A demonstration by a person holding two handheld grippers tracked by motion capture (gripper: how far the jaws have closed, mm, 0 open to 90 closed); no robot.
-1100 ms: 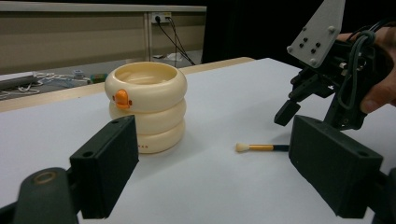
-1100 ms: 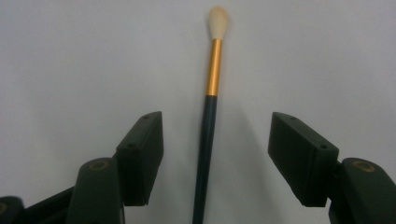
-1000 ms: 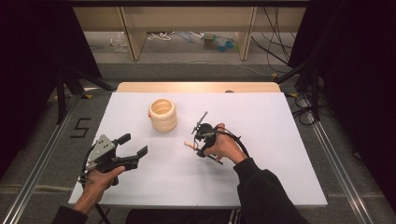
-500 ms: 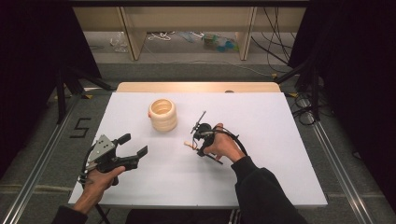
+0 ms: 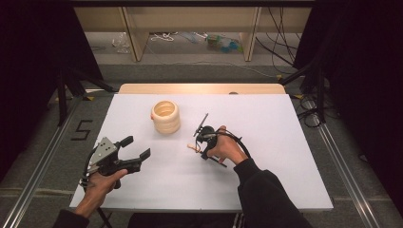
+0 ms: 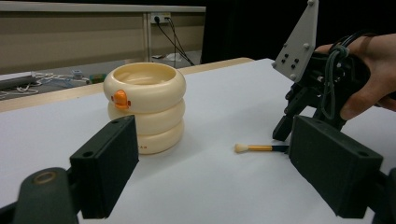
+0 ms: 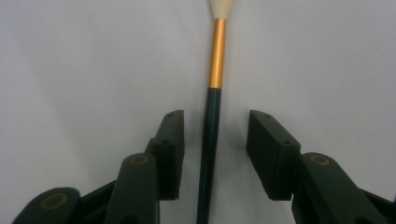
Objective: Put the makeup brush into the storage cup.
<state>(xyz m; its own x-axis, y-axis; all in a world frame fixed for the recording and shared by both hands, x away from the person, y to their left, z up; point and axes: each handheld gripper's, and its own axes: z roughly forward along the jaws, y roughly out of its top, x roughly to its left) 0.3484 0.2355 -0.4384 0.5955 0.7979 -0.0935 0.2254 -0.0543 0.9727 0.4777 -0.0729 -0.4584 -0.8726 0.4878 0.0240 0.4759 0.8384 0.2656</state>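
**Right gripper straddling a small brush on the white table**

A small brush (image 7: pixel 212 116) is lying flat on the white table (image 5: pixel 285 156), near the middle and a little toward the person's right. In the right gripper view its dark handle is running up between the two black jaws, then giving way to a gold ferrule and a pale bristle tip at the top edge. In the left gripper view the same brush (image 6: pixel 257 148) is resting on the tabletop with its pale tip pointing toward a cream pot.

The right gripper (image 7: pixel 215 154) is sitting low over the handle with its jaws apart, one on either side of it; a gap is showing on both sides, so neither jaw is touching the handle. In the high view the right hand (image 5: pixel 228 149) is holding this gripper (image 5: pixel 202 142) tilted down at the table, its cable looping over the wrist.

The cream pot (image 5: pixel 166 116), built like three stacked rings and carrying a small orange mark on its side, is standing upright beyond and to the left of the brush, apart from it.

The left gripper (image 5: pixel 135 149) is hovering near the table's front left part, well apart from the brush, held by the left hand (image 5: pixel 102 183). Its jaws are spread wide, gripping nothing.
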